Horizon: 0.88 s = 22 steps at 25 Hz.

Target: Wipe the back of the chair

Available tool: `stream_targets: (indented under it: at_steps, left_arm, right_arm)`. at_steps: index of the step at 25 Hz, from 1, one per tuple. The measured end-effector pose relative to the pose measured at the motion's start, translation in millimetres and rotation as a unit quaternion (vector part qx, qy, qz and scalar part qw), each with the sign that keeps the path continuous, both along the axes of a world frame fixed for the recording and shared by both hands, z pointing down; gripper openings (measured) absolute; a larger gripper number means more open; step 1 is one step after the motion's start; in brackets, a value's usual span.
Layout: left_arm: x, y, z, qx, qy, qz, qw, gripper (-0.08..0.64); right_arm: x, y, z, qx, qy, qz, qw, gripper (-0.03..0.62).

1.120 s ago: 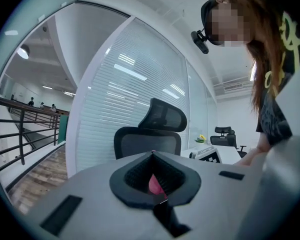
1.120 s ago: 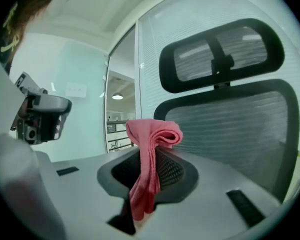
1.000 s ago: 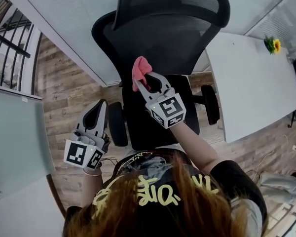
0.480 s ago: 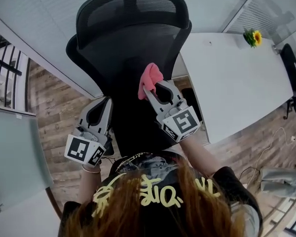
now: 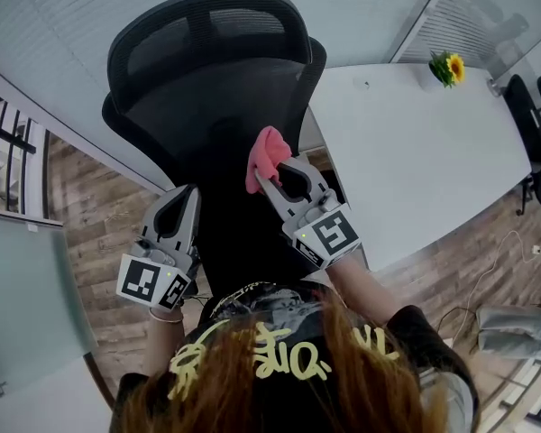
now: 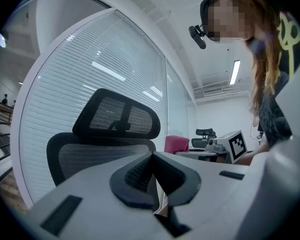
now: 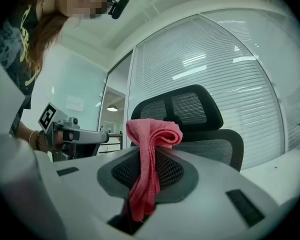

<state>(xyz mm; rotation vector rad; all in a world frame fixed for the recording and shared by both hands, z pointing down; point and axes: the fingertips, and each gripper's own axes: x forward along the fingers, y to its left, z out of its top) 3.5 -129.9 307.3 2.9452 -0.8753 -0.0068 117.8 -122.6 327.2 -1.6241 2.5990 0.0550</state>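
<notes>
Head view, starting at the bottom edge: the person's hair fills the lower frame, and just above it the two grippers reach forward. The left gripper (image 5: 184, 197), lower left, has its jaws pressed together on nothing and hangs beside the chair's left edge. The right gripper (image 5: 275, 171), at centre, pinches a pink cloth (image 5: 269, 154). The right gripper view shows the fabric clamped through its middle, a rolled wad standing above the jaws and a tail hanging below. Behind the cloth rises the black mesh chair back (image 5: 207, 115), topped by its headrest (image 5: 207, 34) in the upper left. Whether the cloth touches the mesh cannot be told. To the right lies a white table (image 5: 415, 152) with a yellow flower (image 5: 447, 66) in the upper right. The cloth looks light, soft and limp, so it should drape rather than push. The wad above the jaws is probably the best part to press flat. The mesh likely gives under pressure, and the chair may swivel. The free gripper could steady it by its rigid rim.
</notes>
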Motion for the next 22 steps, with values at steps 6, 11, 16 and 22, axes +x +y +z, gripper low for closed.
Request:
stream_targets:
  at_steps: [6,11,16,22]
  left_arm:
    - [2,-2,-2,0.003,0.001,-0.008,1.0,-0.011]
    - [2,-4,-1,0.004,0.002,-0.013,0.9999,-0.011]
    - [3,-5,3,0.002,0.0,-0.019,0.9998,-0.011]
    - [4,-9,0,0.004,0.0,-0.026,0.9997,-0.011]
  right_arm:
    - [1,-3,4,-0.005,-0.003,-0.01,1.0,0.071]
    - [-4,-4,7,-0.006,0.003,-0.023,1.0,0.071]
    - [-2,-6,10,-0.009,0.0,-0.03,1.0,0.07]
    - [-4,-9,9,-0.01,0.001,-0.045,0.999,0.07]
